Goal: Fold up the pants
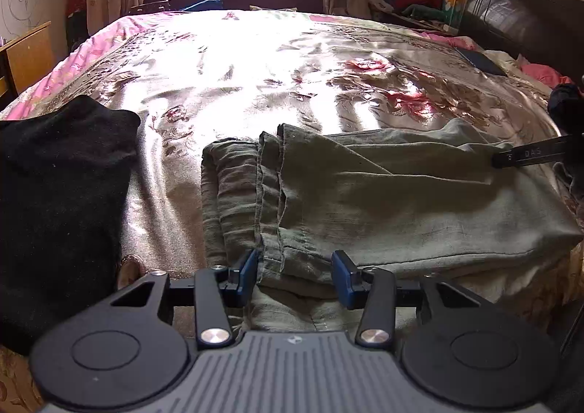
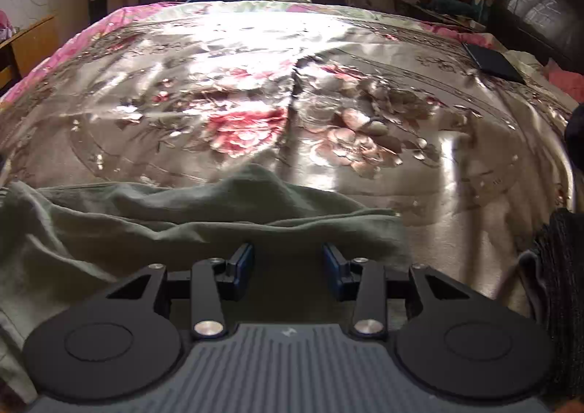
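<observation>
Olive-green pants lie folded across the lower middle of the left wrist view, on the floral bedspread. We hold our left gripper spread wide over their near edge, fingers apart, nothing pinched. Our right gripper is released too, hovering above the rumpled cloth at lower centre of its own view. Black fabric sits at the left edge, apart from the pants.

Pants cut off at left edge
</observation>
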`<state>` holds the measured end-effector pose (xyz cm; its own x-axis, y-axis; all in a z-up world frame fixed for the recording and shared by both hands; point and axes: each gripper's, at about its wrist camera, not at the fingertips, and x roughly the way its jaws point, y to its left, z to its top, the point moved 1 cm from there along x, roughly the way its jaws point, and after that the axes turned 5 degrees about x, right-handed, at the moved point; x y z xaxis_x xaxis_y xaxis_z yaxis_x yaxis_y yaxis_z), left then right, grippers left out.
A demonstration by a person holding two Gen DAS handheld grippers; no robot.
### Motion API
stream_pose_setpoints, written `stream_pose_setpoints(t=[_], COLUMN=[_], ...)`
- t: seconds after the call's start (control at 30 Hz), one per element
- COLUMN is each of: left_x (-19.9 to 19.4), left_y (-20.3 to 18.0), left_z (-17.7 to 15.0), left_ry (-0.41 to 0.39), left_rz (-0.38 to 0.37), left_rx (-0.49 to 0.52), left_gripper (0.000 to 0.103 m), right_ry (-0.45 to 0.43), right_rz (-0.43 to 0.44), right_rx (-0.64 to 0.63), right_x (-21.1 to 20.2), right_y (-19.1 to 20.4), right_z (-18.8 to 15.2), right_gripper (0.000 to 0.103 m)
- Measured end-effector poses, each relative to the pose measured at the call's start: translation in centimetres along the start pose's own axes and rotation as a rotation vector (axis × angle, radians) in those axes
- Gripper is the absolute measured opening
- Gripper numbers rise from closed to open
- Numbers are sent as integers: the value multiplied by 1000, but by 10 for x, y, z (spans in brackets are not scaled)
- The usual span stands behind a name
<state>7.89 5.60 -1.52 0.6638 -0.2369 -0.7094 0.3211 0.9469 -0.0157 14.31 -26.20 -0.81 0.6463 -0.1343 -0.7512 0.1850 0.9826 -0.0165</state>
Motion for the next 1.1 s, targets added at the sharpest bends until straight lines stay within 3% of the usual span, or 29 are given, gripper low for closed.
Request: stream_pose_setpoints(t=[0.03, 0.13, 0.23, 0.3, 0.4, 0.47, 0.53, 0.67, 0.73, 0.77, 0.8, 0.9, 1.1], left_x=[0, -2, -4, -6, -10, -12, -11, 0, 1, 0, -2, -6, -26], left_y=[-1, -2, -2, -2, 0, -1, -1, 4, 8, 9, 10, 14, 18], left_z=[0, -1, -1, 0, -1, -2, -3, -4, -5, -5, -5, -6, -9], left_ry=[0, 2, -1, -3, -23, -34, -34, -1, -6, -11, -19, -41, -83], left_rz=[1, 5, 3, 10, 27, 34, 14, 4, -8, -16, -25, -47, -74], left_rx=[7, 7, -2, -6, -20, -14, -19, -48, -68, -75, -82, -106, -131], left_gripper=[57, 57, 57, 57, 57, 57, 57, 58, 57, 57, 56, 43, 39], right_ry=[17, -53, -80, -12, 98, 150, 167, 220, 214, 212, 220, 227, 188], right_rz=[-39, 35, 263, 440, 556, 572, 534, 455, 424, 417, 417, 456, 543], right_rx=[53, 133, 65, 17, -21, -63, -99, -81, -100, -99, -87, -80, -154], right_x=[4, -24, -52, -51, -38, -29, -21, -2, 4, 6, 7, -4, -45], right_y=[-16, -26, 20, 72, 138, 178, 208, 227, 228, 226, 224, 220, 229], right_z=[0, 3, 10, 16, 13, 10, 4, -2, -4, -4, -3, 1, -2], right_gripper=[39, 36, 39, 45, 45, 45, 46, 48, 42, 31, 6, 4, 4])
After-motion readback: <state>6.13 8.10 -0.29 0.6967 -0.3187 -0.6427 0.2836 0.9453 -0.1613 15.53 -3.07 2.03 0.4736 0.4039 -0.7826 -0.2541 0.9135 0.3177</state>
